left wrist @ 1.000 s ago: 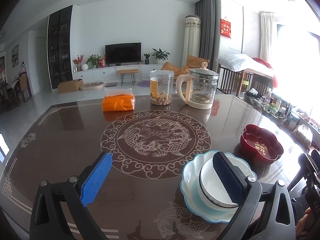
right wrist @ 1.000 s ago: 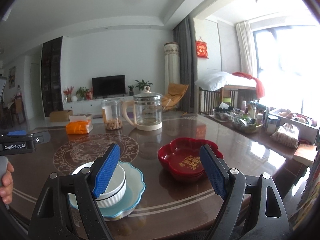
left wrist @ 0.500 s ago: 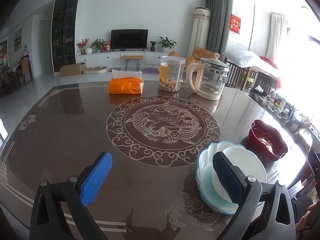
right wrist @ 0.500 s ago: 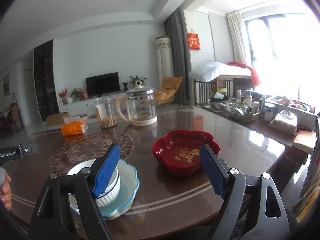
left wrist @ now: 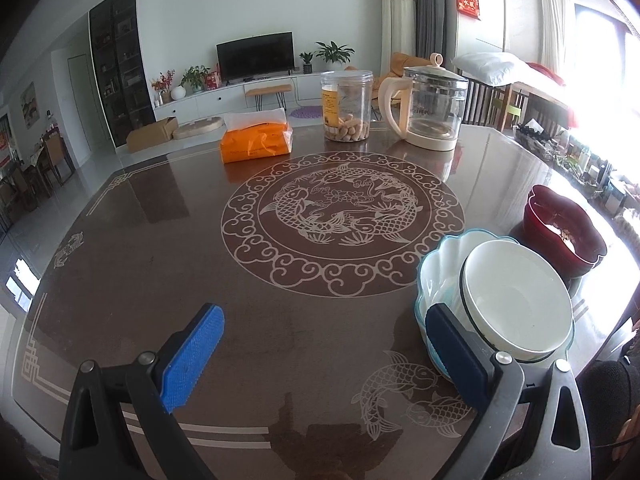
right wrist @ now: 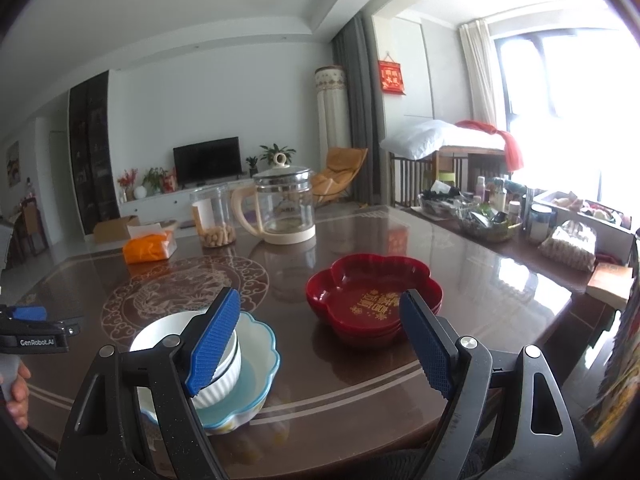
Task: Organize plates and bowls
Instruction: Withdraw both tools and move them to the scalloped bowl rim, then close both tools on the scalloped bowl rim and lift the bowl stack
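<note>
Plainly, both tongs are held with their blue pads wide apart and nothing between them. The left tongs (left wrist: 322,354) are poised low over the near edge of the counter (left wrist: 160,248), and the right tongs (right wrist: 318,338) are aimed between the two groups of dishes, probably so that either can be reached next.

A white bowl (left wrist: 518,300) is nested inside a pale blue scalloped bowl (left wrist: 434,270) at the near right of the counter; the nesting suggests that stacking is already under way. The white bowl is plain and glossy with a dark line under its rim, and it is seated slightly off centre in the blue one. Just to the right and a little farther off, a stack of red flower-shaped dishes (right wrist: 374,294) is set, with gold characters on the inside of the top one. The red stack and the blue bowl are near each other but apart.

Along the far edge, a jug (left wrist: 430,108), a jar (left wrist: 347,106) and an orange pack (left wrist: 256,140) are lined up, well clear of the dishes.
</note>
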`<state>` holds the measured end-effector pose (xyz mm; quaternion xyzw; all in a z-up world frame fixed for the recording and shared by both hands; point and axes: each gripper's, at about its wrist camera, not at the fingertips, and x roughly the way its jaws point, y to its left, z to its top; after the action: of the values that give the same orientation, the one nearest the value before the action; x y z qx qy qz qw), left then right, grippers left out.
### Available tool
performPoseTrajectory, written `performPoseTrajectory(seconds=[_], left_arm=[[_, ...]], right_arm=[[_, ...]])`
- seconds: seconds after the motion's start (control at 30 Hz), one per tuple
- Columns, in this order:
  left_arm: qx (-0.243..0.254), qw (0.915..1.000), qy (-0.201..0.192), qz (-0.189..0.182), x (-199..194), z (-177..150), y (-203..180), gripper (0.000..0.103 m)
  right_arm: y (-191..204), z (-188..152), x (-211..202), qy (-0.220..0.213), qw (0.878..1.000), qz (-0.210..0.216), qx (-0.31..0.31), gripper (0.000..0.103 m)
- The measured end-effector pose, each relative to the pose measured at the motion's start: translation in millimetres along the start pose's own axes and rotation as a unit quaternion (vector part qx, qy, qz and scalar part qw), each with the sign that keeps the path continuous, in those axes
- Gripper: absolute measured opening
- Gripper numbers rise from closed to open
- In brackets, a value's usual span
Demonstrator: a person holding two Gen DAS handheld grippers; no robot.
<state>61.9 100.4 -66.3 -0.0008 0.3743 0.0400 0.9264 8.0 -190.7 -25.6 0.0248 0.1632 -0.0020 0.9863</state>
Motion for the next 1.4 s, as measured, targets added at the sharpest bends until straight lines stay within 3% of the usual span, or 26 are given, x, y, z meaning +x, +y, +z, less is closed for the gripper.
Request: performPoseTrajectory(seconds=[0.47,0.53,0.7,0.83,0.9,1.0,1.1,1.27,1.4], left_arm=[[0.001,0.9998,0.017,0.005,4,-4,3,0.100],[-0.008,0.9997,0.020,-0.013,3,-4,6,0.100],[-0.050,0.9904,0.061,-0.114,10,-8,9,0.100],[-0.050,0.9869,0.079,-0.131,17,-13,-1,0.100],[-0.044,0.9858,0.087,-0.137,19,-16,-6,0.100],[-0.037,0.9846,0.101,-0.138,24,-19,-14,0.098],[-0.038,0.9828,0.115,-0.140,30,-22,-19,0.090],[-0.033,0.9818,0.128,-0.136,39,-25,-26,0.075],[-0.038,0.9814,0.129,-0.137,43,-26,-29,0.069]], right_arm=[[1,-3,3,0.008,1.000,0.001,-0.006,0.085],[1,-2,3,0.008,1.000,0.001,-0.005,0.084],[-5,-4,4,0.011,1.000,0.005,0.012,0.085],[-13,-5,8,0.023,0.999,0.010,0.033,0.085],[-17,-2,16,0.039,0.998,0.024,0.044,0.085],[-21,4,40,0.101,0.991,0.068,0.055,0.085],[-22,9,63,0.154,0.981,0.100,0.061,0.085],[-16,14,90,0.207,0.970,0.126,0.022,0.084],[-9,7,114,0.266,0.953,0.142,-0.015,0.083]])
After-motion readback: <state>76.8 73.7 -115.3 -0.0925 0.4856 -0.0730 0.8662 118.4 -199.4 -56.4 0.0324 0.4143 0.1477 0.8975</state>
